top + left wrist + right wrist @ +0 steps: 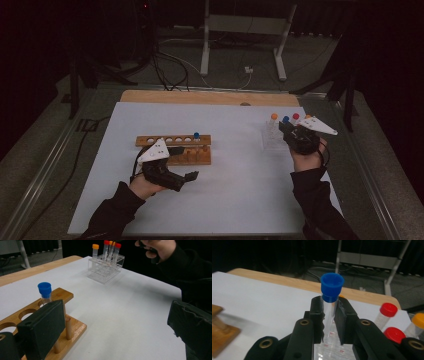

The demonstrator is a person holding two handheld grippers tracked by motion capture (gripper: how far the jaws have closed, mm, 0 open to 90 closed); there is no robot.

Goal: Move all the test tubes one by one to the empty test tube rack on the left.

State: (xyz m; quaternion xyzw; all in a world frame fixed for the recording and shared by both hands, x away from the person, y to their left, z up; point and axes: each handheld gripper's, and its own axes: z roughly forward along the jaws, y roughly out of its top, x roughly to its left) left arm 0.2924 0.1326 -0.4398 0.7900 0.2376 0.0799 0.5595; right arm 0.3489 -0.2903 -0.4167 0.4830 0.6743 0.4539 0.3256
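**Two hand-held tools at a tabletop with test tube racks**

A wide white sheet covers most of the tabletop, with a strip of bare wood showing along the far edge. The room around it is dark, with cables on the floor and a metal stand behind.

Left of centre stands a wooden rack, a low frame whose top board has a row of round holes. One tube with a blue cap stands upright in a hole near the rack's right end (the other holes look empty from above).

Near the right edge of the sheet sits a clear plastic rack. It holds several upright tubes: an orange-capped tube at its left corner, and red-capped tubes close by.

The person's arms, in dark sleeves, come in from the near side. The left tool is held low just in front of the wooden rack, pointing right. Its two black jaws stand wide apart with nothing between them, one of them close beside the wooden rack's end.

The right tool is held at the clear plastic rack. In the right gripper view its jaws are clamped on the clear body of a second blue-capped tube, gripping just under the cap. That tube is upright, directly above the clear rack; whether its lower end is still seated in the rack cannot be told.
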